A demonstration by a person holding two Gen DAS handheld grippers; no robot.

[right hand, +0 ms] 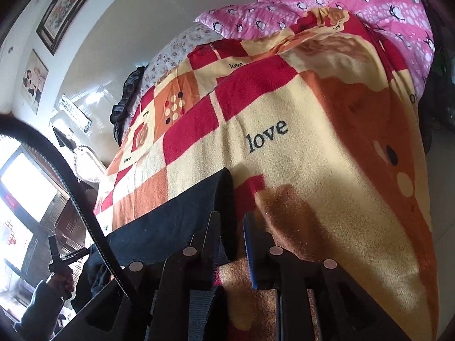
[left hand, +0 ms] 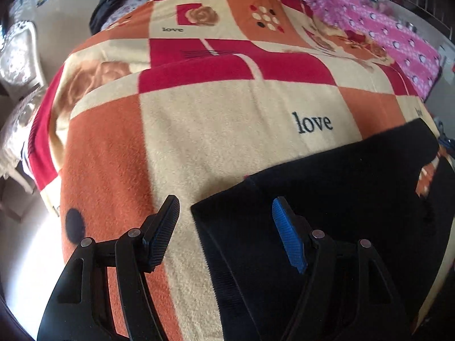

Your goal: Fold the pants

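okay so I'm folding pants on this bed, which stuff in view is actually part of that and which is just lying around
Part of the job:
- black pants, lying on the patterned "love" blanket
- left gripper, jaws open
- right gripper, at the pants' edge

Just lying about:
- pink penguin quilt
- dark jacket at the bed's far edge
- framed pictures on the wall

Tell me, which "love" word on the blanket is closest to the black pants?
The big "love" on the cream square of the blanket, just above the pants. The other "love" words are smaller, farther up.

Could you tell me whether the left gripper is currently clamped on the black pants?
No, the left gripper stands wide open above the blanket, with the black pants edge unpinched between its fingers.
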